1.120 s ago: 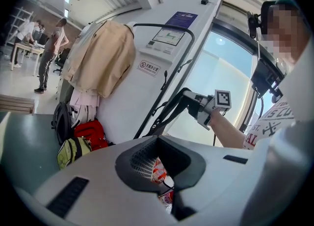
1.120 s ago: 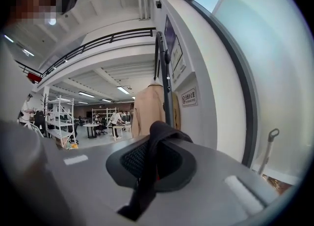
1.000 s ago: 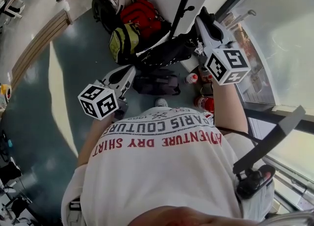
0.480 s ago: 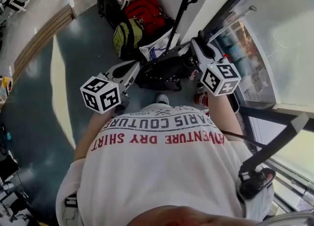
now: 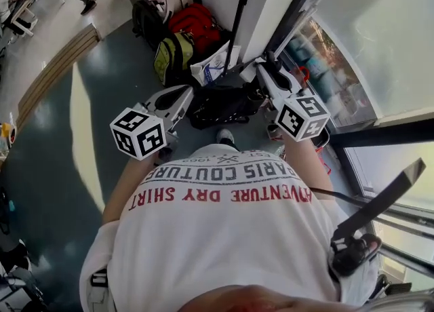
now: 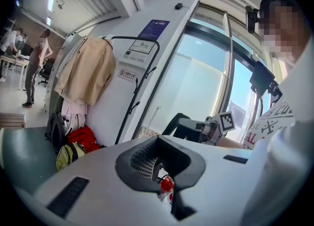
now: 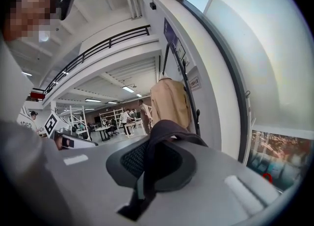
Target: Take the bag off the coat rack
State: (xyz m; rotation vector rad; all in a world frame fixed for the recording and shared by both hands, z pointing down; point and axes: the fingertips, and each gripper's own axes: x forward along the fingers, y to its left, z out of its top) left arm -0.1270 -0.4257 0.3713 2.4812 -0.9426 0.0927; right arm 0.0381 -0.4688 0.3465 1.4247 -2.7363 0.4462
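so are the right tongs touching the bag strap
Touching. The right gripper view shows the dark bag strap running between the right tongs, pinched by both pads with no gap.

Daylight floods through the window (image 5: 380, 32), washing it pale; a glare streak lies on the floor (image 5: 76, 127); edges bow fisheye-fashion; both gripper views darken to black corners, near foreground soft.

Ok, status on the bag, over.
Right gripper shut on bag strap; left gripper shut, empty. Black bag hangs off coat rack. Backpacks piled at its base.
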